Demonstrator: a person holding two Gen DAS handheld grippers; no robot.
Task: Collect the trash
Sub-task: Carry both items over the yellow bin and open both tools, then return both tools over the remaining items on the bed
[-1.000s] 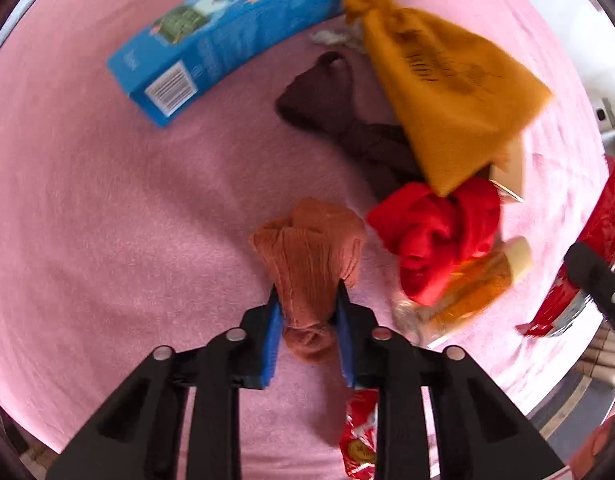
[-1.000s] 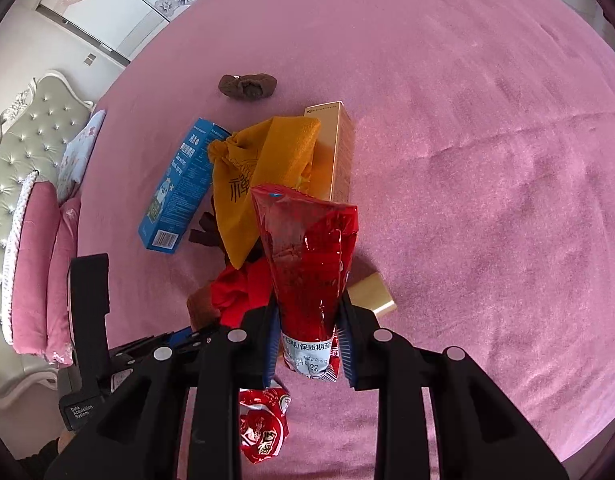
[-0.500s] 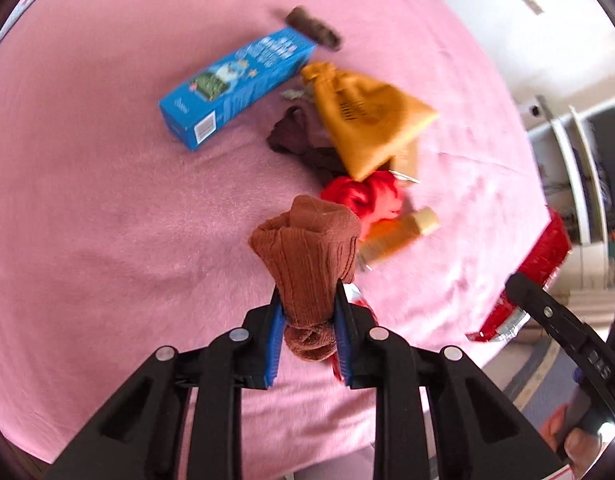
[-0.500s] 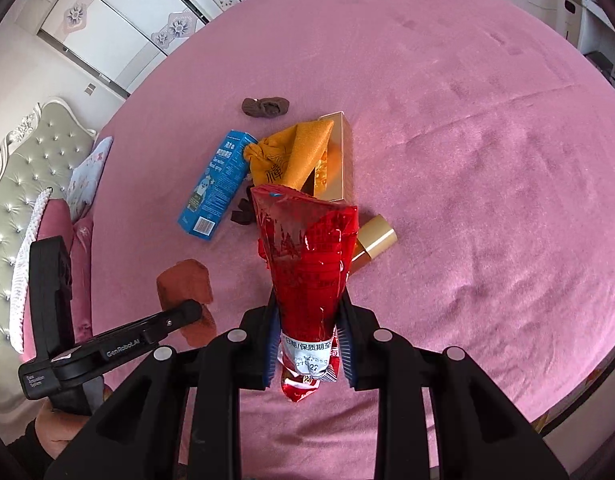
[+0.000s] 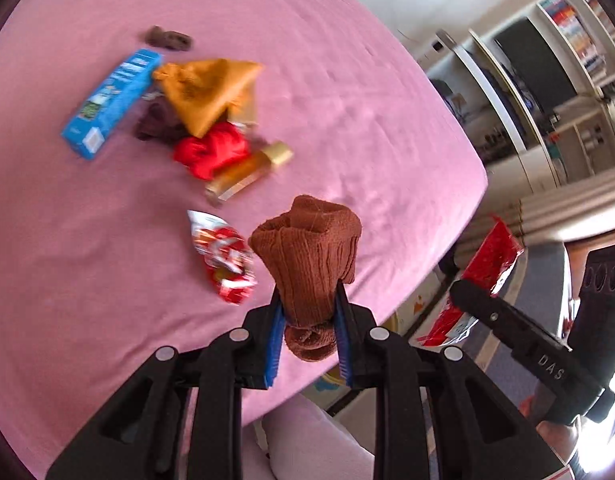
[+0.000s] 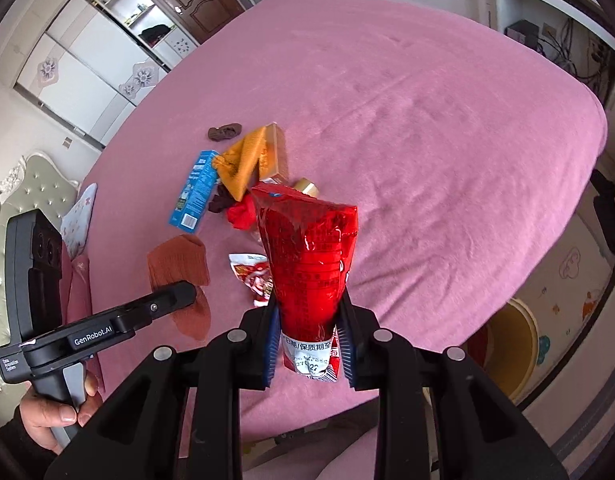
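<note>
My left gripper (image 5: 307,312) is shut on a rolled brown sock (image 5: 311,252) and holds it above the near edge of the pink bed (image 5: 347,92). My right gripper (image 6: 307,320) is shut on a red foil snack bag (image 6: 307,256), also lifted above the bed. The sock also shows in the right wrist view (image 6: 179,264), and the red bag in the left wrist view (image 5: 487,264). A red-and-white wrapper (image 5: 223,256) lies on the bed near the left gripper.
A pile lies farther back: a blue box (image 5: 107,104), a mustard cloth pouch (image 5: 207,92), a red cloth (image 5: 211,148), a gold-capped bottle (image 5: 247,172), dark socks (image 5: 167,38). A yellow bin (image 6: 511,344) stands on the floor beside the bed.
Both grippers have lifted and pulled back from the pile toward the bed's near edge, each still holding its item. The floor and bin have come into view.
</note>
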